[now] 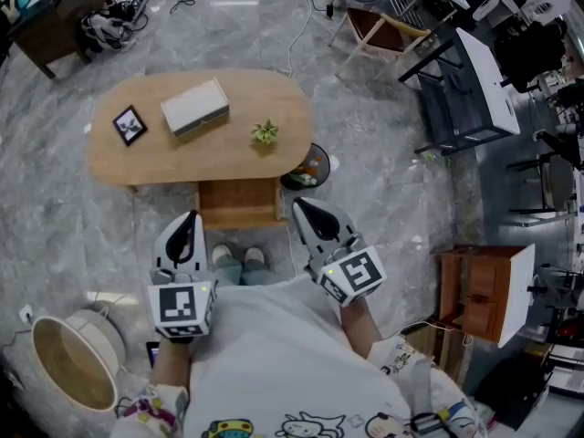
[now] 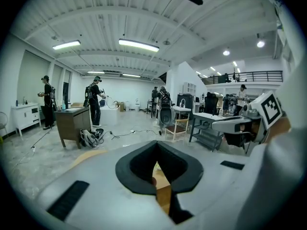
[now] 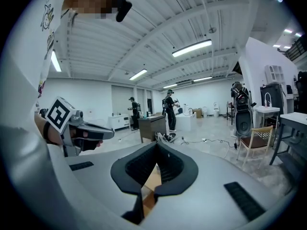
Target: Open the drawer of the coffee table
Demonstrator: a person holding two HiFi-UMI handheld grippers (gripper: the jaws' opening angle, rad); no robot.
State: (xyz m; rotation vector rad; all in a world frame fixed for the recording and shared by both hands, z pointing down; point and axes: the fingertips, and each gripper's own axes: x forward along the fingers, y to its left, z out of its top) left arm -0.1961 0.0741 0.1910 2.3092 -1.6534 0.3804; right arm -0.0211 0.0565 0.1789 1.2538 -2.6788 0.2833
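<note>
The coffee table has an oval wooden top, and its drawer front shows under the near edge. My left gripper hangs shut just left of the drawer. My right gripper hangs shut just right of it, with its tip near the drawer's right corner. Neither touches the drawer. In the left gripper view the jaws are closed with only a slit, and brown wood shows through it. The right gripper view shows the same closed jaws over wood. Nothing is held.
On the tabletop lie a small photo frame, a pale box and a little plant. A dark bowl sits by the table's right end. A woven basket stands at lower left, a wooden cabinet at right.
</note>
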